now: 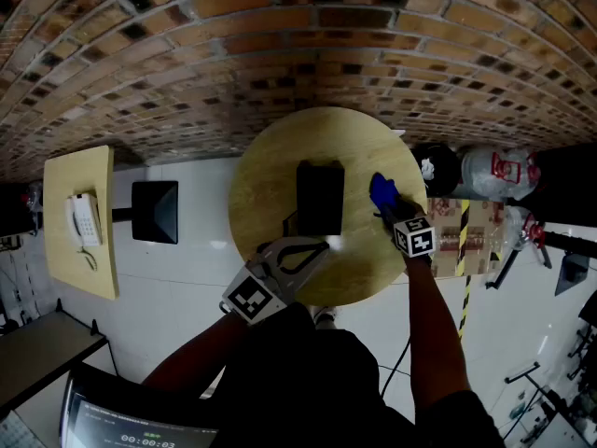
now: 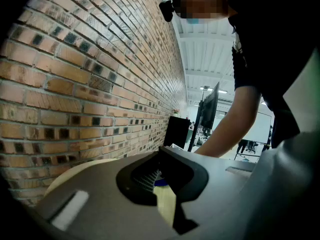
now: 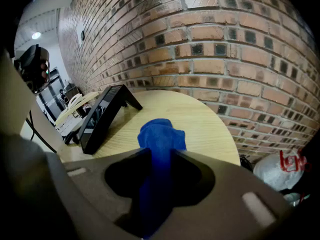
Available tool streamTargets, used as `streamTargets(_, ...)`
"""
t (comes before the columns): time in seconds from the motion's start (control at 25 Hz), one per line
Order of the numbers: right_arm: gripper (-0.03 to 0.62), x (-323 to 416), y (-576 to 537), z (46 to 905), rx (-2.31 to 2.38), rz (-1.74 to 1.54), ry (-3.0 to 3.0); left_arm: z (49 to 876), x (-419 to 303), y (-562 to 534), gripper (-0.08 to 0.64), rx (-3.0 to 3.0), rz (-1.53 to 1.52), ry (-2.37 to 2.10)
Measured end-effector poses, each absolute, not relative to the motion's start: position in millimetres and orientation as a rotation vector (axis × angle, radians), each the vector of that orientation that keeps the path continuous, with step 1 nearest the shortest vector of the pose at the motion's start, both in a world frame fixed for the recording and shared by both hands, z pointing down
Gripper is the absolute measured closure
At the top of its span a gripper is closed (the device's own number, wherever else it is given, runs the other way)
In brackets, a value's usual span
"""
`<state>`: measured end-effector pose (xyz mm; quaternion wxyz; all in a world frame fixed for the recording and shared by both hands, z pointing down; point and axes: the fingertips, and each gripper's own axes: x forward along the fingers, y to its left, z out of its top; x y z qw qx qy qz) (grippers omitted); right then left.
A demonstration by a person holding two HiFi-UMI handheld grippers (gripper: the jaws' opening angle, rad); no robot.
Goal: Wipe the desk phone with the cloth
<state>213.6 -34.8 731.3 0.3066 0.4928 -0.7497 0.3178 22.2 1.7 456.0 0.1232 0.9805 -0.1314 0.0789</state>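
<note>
A black desk phone stands in the middle of the round wooden table; in the right gripper view the phone shows side-on at the left. My right gripper is just right of the phone, shut on a blue cloth. The cloth runs between the jaws of that gripper and bunches out in front over the tabletop. My left gripper is over the table's near edge, below the phone, jaws together and empty. In its own view the left gripper shows only a sliver of table between its jaws.
A brick wall runs behind the table. To the left stand a black stool and a second table with a white phone. Right of the round table are a black bin, a plastic bag and a taped cardboard box.
</note>
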Motion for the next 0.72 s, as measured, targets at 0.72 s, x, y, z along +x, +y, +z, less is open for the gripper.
streamTargets(0.72,0.509,111,-105,606,1.158,0.531,-2.362,443,2,-5,0.56,2.869,0.193,-0.472)
